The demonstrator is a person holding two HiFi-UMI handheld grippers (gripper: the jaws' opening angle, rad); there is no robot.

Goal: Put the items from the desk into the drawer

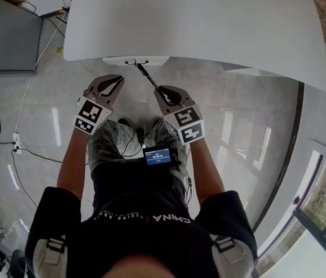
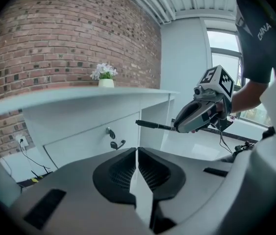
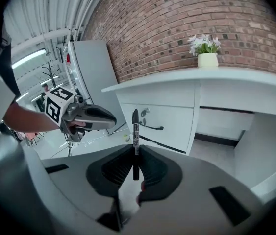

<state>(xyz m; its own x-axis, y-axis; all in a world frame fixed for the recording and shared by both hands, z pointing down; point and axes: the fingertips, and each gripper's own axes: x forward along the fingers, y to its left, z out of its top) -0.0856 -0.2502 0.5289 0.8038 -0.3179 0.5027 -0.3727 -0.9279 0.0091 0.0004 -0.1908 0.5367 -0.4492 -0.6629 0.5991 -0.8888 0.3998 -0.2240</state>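
My right gripper (image 1: 164,91) is shut on a black marker pen (image 1: 149,78), which sticks out toward the white drawer front (image 1: 135,60) under the desk top (image 1: 197,22). In the right gripper view the pen (image 3: 136,131) stands upright between the pads of that gripper (image 3: 136,153), in front of the closed drawer (image 3: 169,112) and its dark handle (image 3: 152,127). My left gripper (image 1: 115,81) hangs beside it, shut with nothing in it. In the left gripper view that gripper (image 2: 137,153) faces the drawer (image 2: 88,138), and the right gripper (image 2: 196,114) holds the pen (image 2: 153,125) to the right.
A small pot of white flowers (image 3: 207,58) stands on the desk against the brick wall. There is an open knee space (image 3: 236,131) right of the drawer. Cables (image 1: 24,149) trail across the glossy floor at left, beside a grey cabinet (image 1: 6,36).
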